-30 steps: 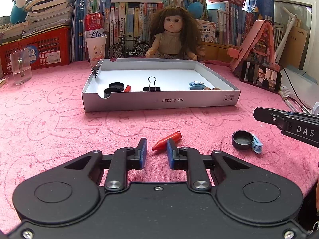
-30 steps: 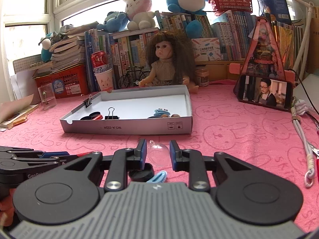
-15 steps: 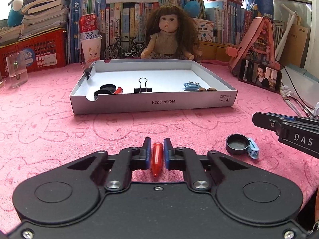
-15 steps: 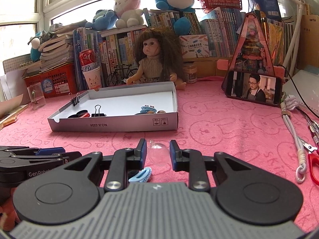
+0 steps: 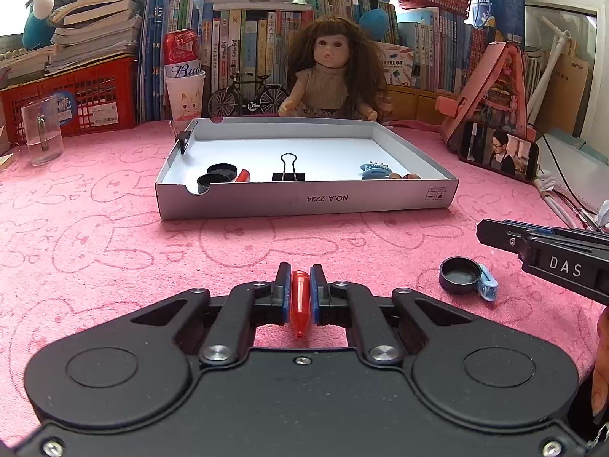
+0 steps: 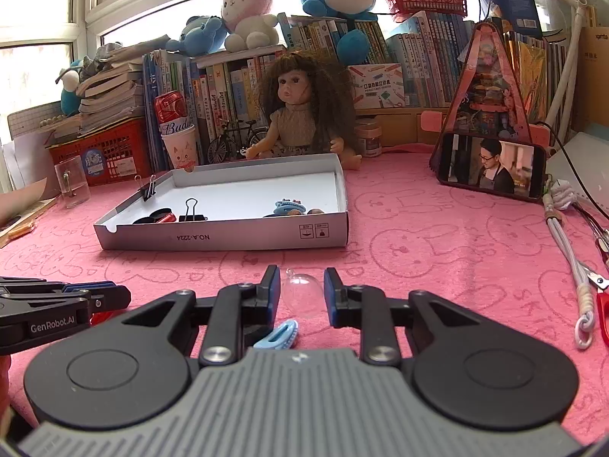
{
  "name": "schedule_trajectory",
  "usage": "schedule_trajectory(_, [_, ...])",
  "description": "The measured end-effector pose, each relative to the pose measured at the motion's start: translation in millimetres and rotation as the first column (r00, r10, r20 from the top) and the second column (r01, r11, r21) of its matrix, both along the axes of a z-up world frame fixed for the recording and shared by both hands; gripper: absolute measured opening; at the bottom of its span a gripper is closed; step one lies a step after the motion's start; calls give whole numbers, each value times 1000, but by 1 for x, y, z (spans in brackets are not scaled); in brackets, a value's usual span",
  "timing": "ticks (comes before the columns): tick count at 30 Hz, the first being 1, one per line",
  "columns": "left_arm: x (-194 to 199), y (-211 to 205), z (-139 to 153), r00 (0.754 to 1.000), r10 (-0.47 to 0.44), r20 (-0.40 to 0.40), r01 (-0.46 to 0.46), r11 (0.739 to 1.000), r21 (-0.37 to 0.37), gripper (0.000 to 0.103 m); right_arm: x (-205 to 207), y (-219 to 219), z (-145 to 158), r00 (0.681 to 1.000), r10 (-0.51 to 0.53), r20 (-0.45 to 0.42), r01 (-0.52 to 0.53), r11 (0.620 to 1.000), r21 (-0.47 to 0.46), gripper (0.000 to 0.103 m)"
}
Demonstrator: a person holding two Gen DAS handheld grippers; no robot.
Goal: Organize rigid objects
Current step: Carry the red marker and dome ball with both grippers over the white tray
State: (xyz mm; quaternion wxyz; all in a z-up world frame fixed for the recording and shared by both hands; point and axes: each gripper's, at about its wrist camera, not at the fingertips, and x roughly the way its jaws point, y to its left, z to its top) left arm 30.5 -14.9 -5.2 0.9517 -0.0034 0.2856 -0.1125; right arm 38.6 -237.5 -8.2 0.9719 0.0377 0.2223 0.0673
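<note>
My left gripper (image 5: 300, 280) is shut on a red pen cap (image 5: 299, 301) and holds it above the pink cloth. My right gripper (image 6: 301, 283) is shut on a clear glass bulb (image 6: 301, 293). A white shallow box (image 5: 304, 200) stands ahead, also in the right wrist view (image 6: 228, 236). It holds black lids (image 5: 215, 175), a red cap (image 5: 242, 176), a black binder clip (image 5: 288, 171) and a blue hair clip (image 5: 375, 170). A black lid (image 5: 459, 274) and a light blue clip (image 5: 487, 285) lie on the cloth to the right.
A doll (image 5: 329, 72), a model bicycle (image 5: 247, 95), a cup with a can (image 5: 184, 87), a glass mug (image 5: 42, 129) and books stand behind the box. A phone on a pink stand (image 6: 491, 167) is at the right. Cords and scissors (image 6: 582, 266) lie far right.
My left gripper closed on the red pen cap and lifted it off the cloth. My right gripper rose a little with the bulb in it. The box now looks farther away.
</note>
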Motion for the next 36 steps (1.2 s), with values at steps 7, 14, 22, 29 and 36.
schedule_trajectory(7, [1, 1, 5, 1000, 6, 14, -6, 1000, 0, 9, 2, 2, 1, 1000, 4, 4, -4, 1000, -5, 29])
schedule_trajectory(14, [10, 4, 12, 1000, 16, 27, -16, 1000, 2, 9, 6, 1, 4, 1000, 8, 13, -8, 1000, 0, 29])
schedule_trajectory(22, [22, 8, 20, 999, 22, 38, -22, 1000, -10, 9, 13, 5, 8, 1000, 15, 18, -15, 1000, 0, 29])
schedule_trajectory(29, [33, 12, 24, 999, 34, 30, -33, 999, -26, 9, 21, 8, 11, 999, 25, 22, -25, 1000, -4, 29])
schedule_trajectory(36, [41, 15, 27, 999, 40, 32, -39, 999, -35, 9, 28, 10, 13, 999, 29, 21, -29, 1000, 0, 29])
